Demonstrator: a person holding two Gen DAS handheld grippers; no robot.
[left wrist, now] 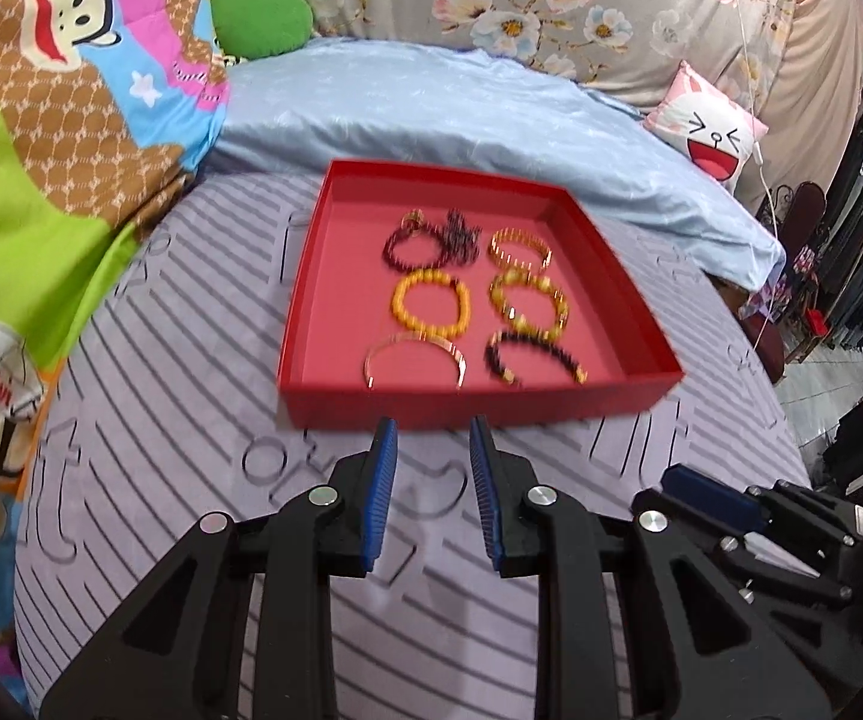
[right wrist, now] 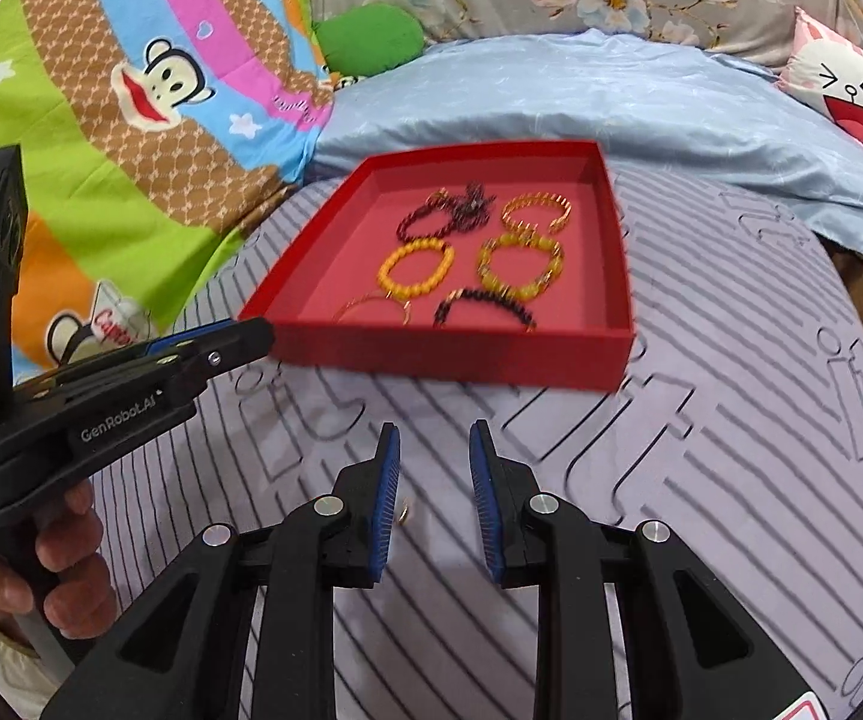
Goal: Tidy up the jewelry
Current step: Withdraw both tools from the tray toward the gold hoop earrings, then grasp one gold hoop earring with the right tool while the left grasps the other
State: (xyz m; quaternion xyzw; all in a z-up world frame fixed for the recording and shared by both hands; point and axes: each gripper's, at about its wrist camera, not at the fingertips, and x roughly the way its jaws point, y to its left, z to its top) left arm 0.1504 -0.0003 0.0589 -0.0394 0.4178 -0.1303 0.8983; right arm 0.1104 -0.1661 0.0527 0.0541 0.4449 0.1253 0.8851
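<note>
we see the bracelets blurred by motion in both views, so beads and clasps are hard to make out. they lie in a shallow square red box (left wrist: pixel 473 402), cardboard-like with low walls, resting on a bed sheet (left wrist: pixel 161 480) of grey-lilac cloth with dark stripes. in it: a dark maroon beaded bracelet (left wrist: pixel 407 246) tangled beside a dark cluster we cannot identify, a gold ribbed bangle (left wrist: pixel 520 245), an orange beaded bracelet (left wrist: pixel 431 303), a yellow-green beaded bracelet (left wrist: pixel 529 300), a thin open rose-gold cuff (left wrist: pixel 413 357) and a black beaded bracelet (left wrist: pixel 536 357), whose near edge the box wall partly hides in the right wrist view. a small gold piece (right wrist: pixel 402 515) on the sheet peeks out beside a finger, mostly hidden. the left hand-held gripper (left wrist: pixel 433 450) is released, its ridged blue pads parted over the sheet just before the box. the right hand-held gripper (right wrist: pixel 434 450) is likewise released and holds nothing. behind lie a pale blue quilt (left wrist: pixel 431 108), a bright cartoon blanket (left wrist: pixel 71 90) and a rabbit-face pillow (left wrist: pixel 707 132).
</note>
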